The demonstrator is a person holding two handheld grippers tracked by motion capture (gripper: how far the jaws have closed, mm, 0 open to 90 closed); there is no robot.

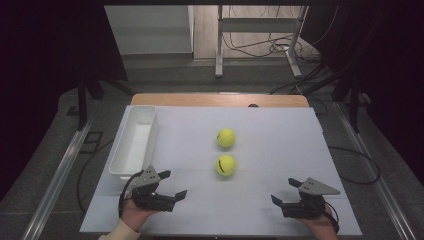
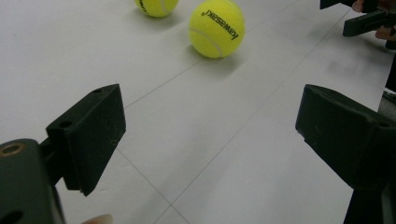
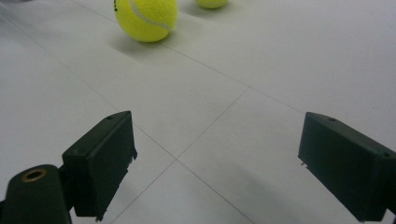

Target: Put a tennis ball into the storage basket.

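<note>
At the near edge of the table: two hand-held grippers, one at each corner, both pointed toward the middle.
Left gripper (image 1: 173,184): jaws spread wide apart, nothing between them, touching nothing; in the left gripper view bare white table top shows through the gap.
Right gripper (image 1: 285,191): jaws likewise wide apart and empty; the right gripper view shows only table surface between them.
Hands: a left hand (image 1: 134,211) with a pale sleeve cuff under the left gripper, a right hand (image 1: 320,224) under the right one, both coming in from the near side.
Balls, counted: two yellow tennis balls, lying one behind the other about mid-table, close together but not touching.
Near ball (image 1: 226,165): nearer to the grippers, lying between them and farther out, well apart from both; black lettering shows on it in the left gripper view (image 2: 217,28).
Far ball (image 1: 226,138): just beyond the near one, toward the far edge.
Bin, counted: one white bin (image 1: 125,150), long and narrow, at the left side of the table, its near end just beyond the left gripper; nothing visible inside.
Table (image 1: 280,150): one, covered in white sheets with thin seams.
</note>
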